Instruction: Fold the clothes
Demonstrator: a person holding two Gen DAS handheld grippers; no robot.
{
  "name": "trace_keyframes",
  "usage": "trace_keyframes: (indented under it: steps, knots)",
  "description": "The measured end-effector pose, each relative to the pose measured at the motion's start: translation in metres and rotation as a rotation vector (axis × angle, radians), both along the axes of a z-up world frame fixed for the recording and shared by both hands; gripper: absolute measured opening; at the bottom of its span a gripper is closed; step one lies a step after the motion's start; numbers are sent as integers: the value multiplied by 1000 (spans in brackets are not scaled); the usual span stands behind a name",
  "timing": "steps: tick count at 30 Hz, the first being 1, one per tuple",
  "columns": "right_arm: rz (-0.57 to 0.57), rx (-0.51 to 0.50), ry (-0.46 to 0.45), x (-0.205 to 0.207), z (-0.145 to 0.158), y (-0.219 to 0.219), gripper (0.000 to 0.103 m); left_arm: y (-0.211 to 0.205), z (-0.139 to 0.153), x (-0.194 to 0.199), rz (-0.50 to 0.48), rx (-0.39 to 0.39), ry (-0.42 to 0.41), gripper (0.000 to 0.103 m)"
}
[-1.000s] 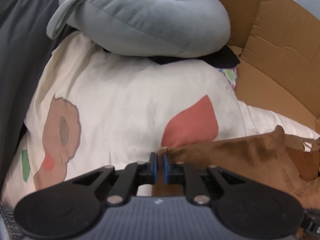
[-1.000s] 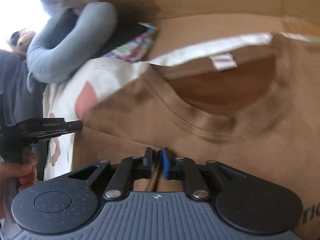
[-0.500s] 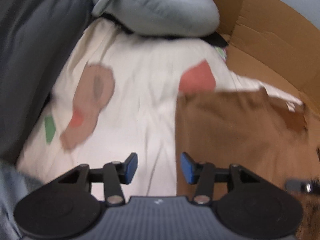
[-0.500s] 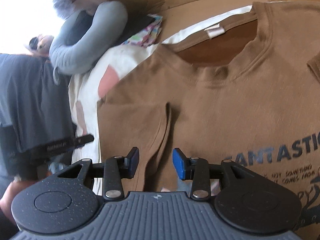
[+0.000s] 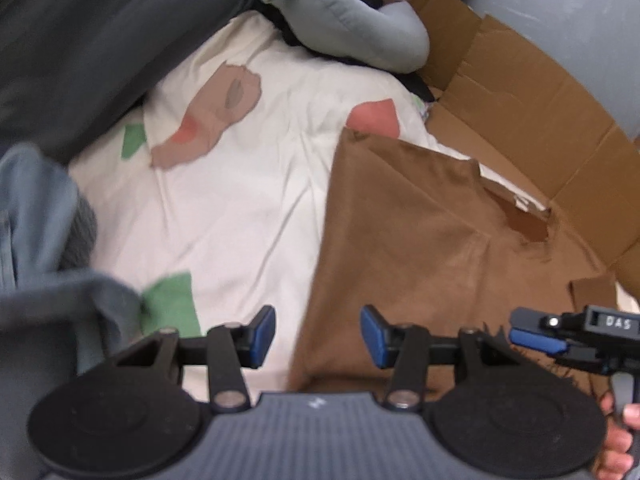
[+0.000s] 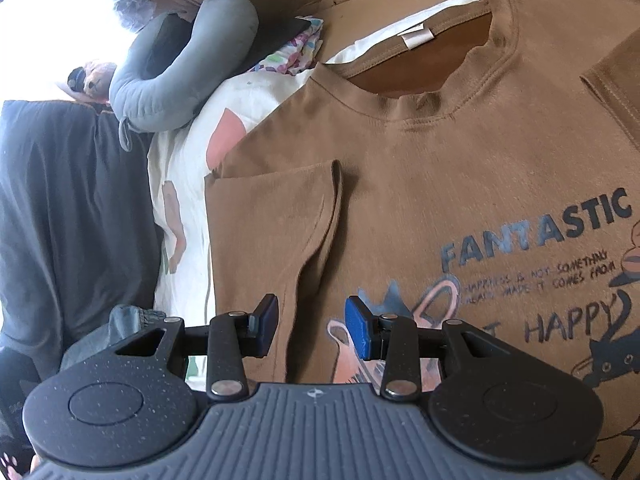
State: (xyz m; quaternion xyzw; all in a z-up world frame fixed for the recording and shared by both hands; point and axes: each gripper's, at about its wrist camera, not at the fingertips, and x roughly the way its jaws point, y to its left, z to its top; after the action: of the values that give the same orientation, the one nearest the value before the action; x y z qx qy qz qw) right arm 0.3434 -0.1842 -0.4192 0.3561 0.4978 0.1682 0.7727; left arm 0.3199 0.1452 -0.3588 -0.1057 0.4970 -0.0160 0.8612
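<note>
A brown T-shirt point(image 6: 440, 168) with a "FANTASTIC" print lies flat on a white patterned sheet point(image 5: 248, 200), its left sleeve point(image 6: 280, 216) folded in over the chest. My right gripper point(image 6: 310, 324) hovers open above the shirt, just below that folded sleeve, holding nothing. In the left wrist view the same brown T-shirt point(image 5: 400, 240) fills the right half, and my left gripper point(image 5: 318, 334) stands open over its straight left edge. The right gripper point(image 5: 560, 336) shows at that view's right edge with a hand under it.
A grey curved pillow point(image 5: 352, 28) lies at the head of the sheet. Flattened cardboard point(image 5: 520, 92) lies along the far right. A dark grey cover point(image 5: 80, 40) lies on the left and blue-grey clothing point(image 5: 40, 240) on the near left. A floral cloth point(image 6: 296, 52) lies beside the pillow.
Both grippers opened, let go of the brown shirt and pulled back toward me. The sleeve they carried now lies folded over the chest.
</note>
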Motion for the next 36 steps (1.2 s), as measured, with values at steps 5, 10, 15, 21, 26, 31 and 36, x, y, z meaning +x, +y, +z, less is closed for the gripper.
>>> trace_keyframes:
  steps: [5,10,15,21,26,31,36]
  knots:
    - [24,3,-18,6,-1,2,44,-5,-16,-24,34,-84,9,51]
    - [45,3,-32,12,0,5,36,-10,-44,-30,70,-183,53,51]
    - [57,-9,-44,14,7,5,36,-15,-61,-32,83,-257,39,55]
    - [59,-18,-18,6,3,5,36,-18,-69,-34,88,-288,-57,55]
    - [62,-19,3,-3,-4,7,36,-20,-72,-29,88,-328,-112,55]
    - [53,-8,10,-5,-8,8,36,-18,-75,-24,130,-387,-130,53]
    - [30,15,5,0,-9,7,36,-14,-73,-27,149,-493,-114,36]
